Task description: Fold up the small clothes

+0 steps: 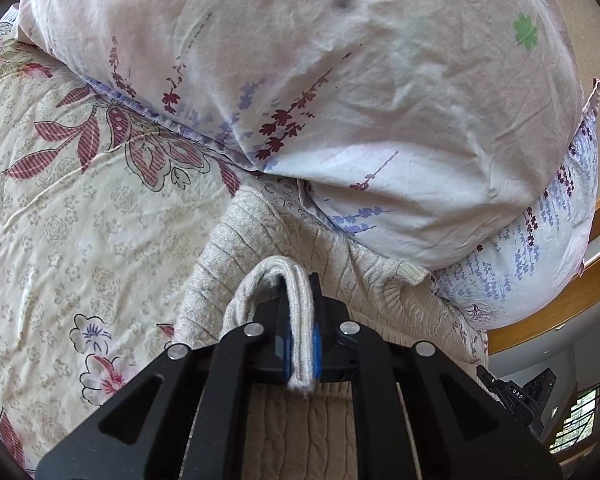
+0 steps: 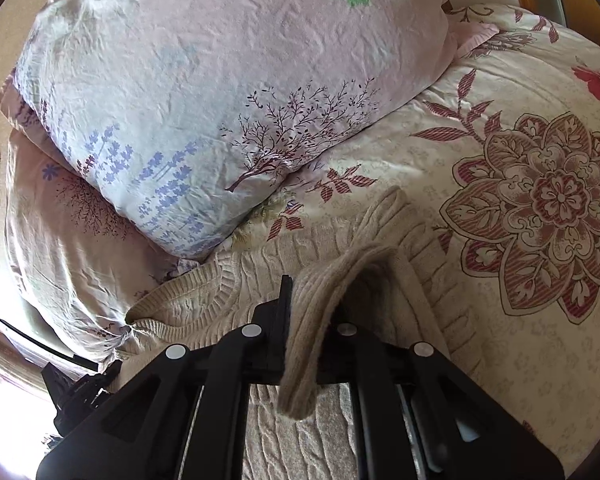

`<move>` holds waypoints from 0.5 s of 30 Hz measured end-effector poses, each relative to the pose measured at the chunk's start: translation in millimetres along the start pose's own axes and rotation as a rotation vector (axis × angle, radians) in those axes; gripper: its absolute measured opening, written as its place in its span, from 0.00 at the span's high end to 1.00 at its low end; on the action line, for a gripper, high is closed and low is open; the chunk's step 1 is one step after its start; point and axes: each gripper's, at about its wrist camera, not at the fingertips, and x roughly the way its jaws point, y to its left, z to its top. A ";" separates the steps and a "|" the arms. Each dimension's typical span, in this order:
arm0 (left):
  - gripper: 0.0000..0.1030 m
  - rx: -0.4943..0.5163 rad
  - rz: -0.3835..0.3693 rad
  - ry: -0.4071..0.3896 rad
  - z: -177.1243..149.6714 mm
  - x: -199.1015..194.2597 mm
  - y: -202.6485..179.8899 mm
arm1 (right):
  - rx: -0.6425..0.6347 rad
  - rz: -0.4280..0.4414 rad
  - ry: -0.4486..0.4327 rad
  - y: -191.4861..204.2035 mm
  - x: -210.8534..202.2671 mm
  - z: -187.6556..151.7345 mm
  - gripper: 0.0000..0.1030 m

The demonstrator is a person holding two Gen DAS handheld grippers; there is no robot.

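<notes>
A beige cable-knit sweater (image 1: 296, 236) lies on the floral bedsheet, its neckline near the pillows; it also shows in the right wrist view (image 2: 260, 272). My left gripper (image 1: 300, 320) is shut on a folded ribbed edge of the sweater (image 1: 296, 304), lifted in a loop over the body. My right gripper (image 2: 312, 312) is shut on another ribbed edge of the sweater (image 2: 320, 292), which drapes over the fingers. The right gripper shows in the left wrist view at the lower right (image 1: 520, 396), and the left gripper in the right wrist view at the lower left (image 2: 80, 392).
Two stacked pillows in pale floral cases (image 1: 340, 80) (image 2: 220, 80) lie just beyond the sweater. The cream bedsheet with red flowers (image 1: 60, 200) (image 2: 540, 200) spreads on both sides. A wooden bed frame (image 1: 560, 300) runs behind the pillows.
</notes>
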 end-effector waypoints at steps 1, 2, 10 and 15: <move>0.91 -0.010 -0.007 0.003 0.6 -0.9 1.9 | 0.013 0.013 0.003 -1.6 -0.6 0.4 0.92; 0.91 -0.019 -0.013 0.005 1.5 -1.5 3.1 | 0.023 0.022 0.009 -2.7 0.0 1.4 0.92; 0.85 -0.100 -0.070 0.018 11.3 -5.0 12.8 | 0.162 0.140 0.053 -12.1 9.6 13.5 0.62; 0.82 -0.138 -0.091 0.011 13.0 -4.2 16.3 | 0.182 0.157 0.039 -11.7 13.2 16.4 0.56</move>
